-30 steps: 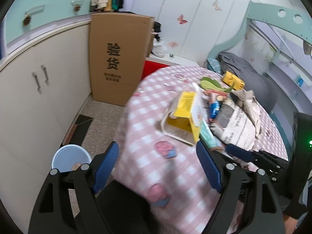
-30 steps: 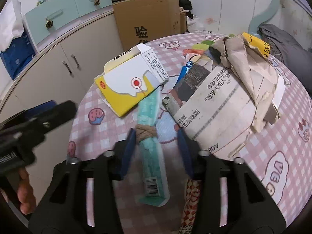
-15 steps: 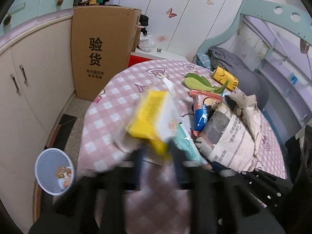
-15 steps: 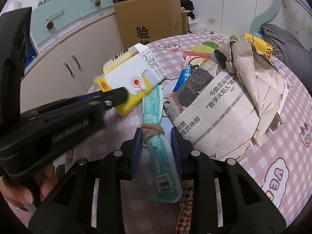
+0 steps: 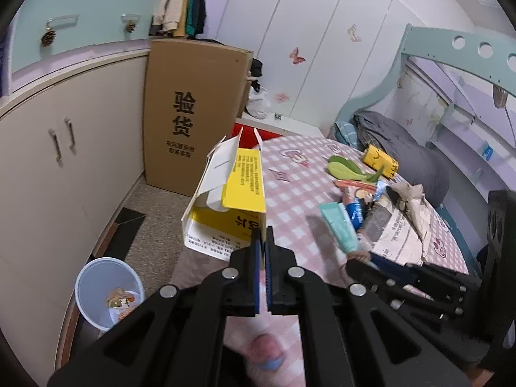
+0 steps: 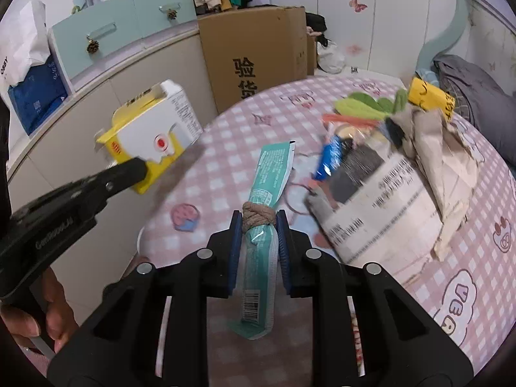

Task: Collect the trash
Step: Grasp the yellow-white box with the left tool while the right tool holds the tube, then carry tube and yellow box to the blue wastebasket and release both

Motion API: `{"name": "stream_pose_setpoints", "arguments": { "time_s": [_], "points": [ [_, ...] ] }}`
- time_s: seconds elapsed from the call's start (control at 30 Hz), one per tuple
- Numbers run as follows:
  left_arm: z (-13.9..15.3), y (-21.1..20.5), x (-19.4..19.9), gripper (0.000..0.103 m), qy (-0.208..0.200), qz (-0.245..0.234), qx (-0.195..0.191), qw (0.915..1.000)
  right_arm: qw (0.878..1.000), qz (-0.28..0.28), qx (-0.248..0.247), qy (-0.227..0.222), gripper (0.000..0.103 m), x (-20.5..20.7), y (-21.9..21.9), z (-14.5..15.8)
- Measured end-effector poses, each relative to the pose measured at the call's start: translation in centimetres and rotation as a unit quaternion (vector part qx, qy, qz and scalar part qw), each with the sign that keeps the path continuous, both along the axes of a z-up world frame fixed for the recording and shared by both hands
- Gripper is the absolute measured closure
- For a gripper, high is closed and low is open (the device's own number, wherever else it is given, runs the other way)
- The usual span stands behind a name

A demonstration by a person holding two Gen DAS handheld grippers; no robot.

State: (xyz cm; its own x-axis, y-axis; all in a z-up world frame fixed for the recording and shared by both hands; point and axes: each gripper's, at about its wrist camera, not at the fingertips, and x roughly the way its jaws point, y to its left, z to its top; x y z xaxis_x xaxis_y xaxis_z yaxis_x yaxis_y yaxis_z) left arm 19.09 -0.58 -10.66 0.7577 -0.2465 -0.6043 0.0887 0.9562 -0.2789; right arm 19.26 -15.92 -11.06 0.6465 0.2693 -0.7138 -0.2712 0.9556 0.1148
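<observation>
My left gripper (image 5: 262,235) is shut on the edge of an open yellow and white carton (image 5: 232,200) and holds it lifted over the table's left edge; the carton also shows in the right wrist view (image 6: 151,142). My right gripper (image 6: 258,222) is shut on a teal wrapper (image 6: 267,187) tied with a brown knotted band (image 6: 258,214), raised off the pink checked table (image 6: 225,148). A blue waste bin (image 5: 108,293) with some scraps in it stands on the floor at the lower left.
A crumpled newspaper bundle (image 6: 387,193), a blue snack wrapper (image 6: 330,158), green peels (image 6: 361,106) and a yellow packet (image 6: 430,96) lie on the table. A tall cardboard box (image 5: 190,113) and cream cabinets (image 5: 61,161) stand at the left.
My left gripper has closed on the yellow carton and lifted it off the table toward the left edge. My right gripper has closed on the teal wrapper and raised it.
</observation>
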Motion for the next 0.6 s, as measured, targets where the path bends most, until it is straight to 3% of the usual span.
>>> {"name": "stream_pose_setpoints", "arguments": {
  "time_s": [0.3,0.6],
  "points": [
    [-0.1,7.0,-1.8,0.101,0.001,0.046,-0.017,0.9988,0.998,0.055,0.01,-0.008,0.082,0.5,6.8,0.9],
    [-3.1,16.1,-2.3,0.101,0.031,0.119,-0.03,0.9919,0.99,0.139,0.025,0.022,0.082,2.5,17.4,-1.2]
  ]
}}
